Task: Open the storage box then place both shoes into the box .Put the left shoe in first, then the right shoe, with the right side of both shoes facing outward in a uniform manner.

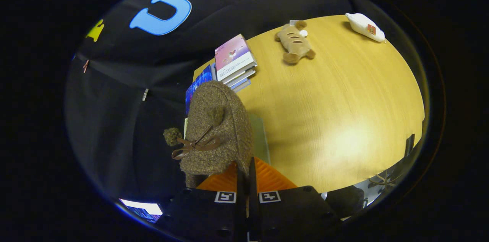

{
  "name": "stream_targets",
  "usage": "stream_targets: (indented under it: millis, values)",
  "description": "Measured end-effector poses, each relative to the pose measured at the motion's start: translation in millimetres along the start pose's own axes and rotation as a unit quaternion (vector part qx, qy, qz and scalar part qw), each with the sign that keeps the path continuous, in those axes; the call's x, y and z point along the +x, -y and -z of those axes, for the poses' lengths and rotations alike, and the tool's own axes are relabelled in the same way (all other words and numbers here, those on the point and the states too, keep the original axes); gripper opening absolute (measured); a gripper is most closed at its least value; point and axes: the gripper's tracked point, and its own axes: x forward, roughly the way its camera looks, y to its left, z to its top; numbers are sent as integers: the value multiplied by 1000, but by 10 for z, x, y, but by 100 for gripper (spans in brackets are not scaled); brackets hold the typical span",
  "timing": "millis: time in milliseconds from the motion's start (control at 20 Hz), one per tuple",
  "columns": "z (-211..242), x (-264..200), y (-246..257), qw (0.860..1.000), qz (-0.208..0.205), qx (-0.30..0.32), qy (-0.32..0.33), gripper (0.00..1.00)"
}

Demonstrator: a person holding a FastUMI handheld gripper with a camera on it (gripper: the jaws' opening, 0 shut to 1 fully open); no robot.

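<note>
A brown fuzzy shoe with a brown bow and two pom-poms hangs tilted just ahead of my fingers, above the table's edge. My gripper is shut on the shoe's near rim, and its orange fingers are almost together with the rim pinched between them. Behind and under the shoe shows a pale translucent piece of the storage box; the shoe hides most of the box. I cannot tell whether the box's lid is up.
A stack of books lies beyond the shoe at the edge of the wooden table. Farther off lie a tan plush toy and a white packet. A chair base stands past the table's near rim.
</note>
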Motion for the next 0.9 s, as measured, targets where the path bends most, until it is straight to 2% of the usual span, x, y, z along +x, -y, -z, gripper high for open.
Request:
stream_targets:
  millis: [200,500,650,700,750,800,900]
  values:
    - [134,190,-280,1000,19,-16,-14,7]
    - [253,555,-285,996,72,-37,-24,7]
    - [266,634,-324,996,72,-44,-25,8]
    - [265,639,-388,997,60,-46,-27,13]
    - [270,627,-420,997,55,-47,-27,26]
    - [243,621,-444,997,52,-49,-22,32]
    - [178,588,-453,996,53,-64,-10,76]
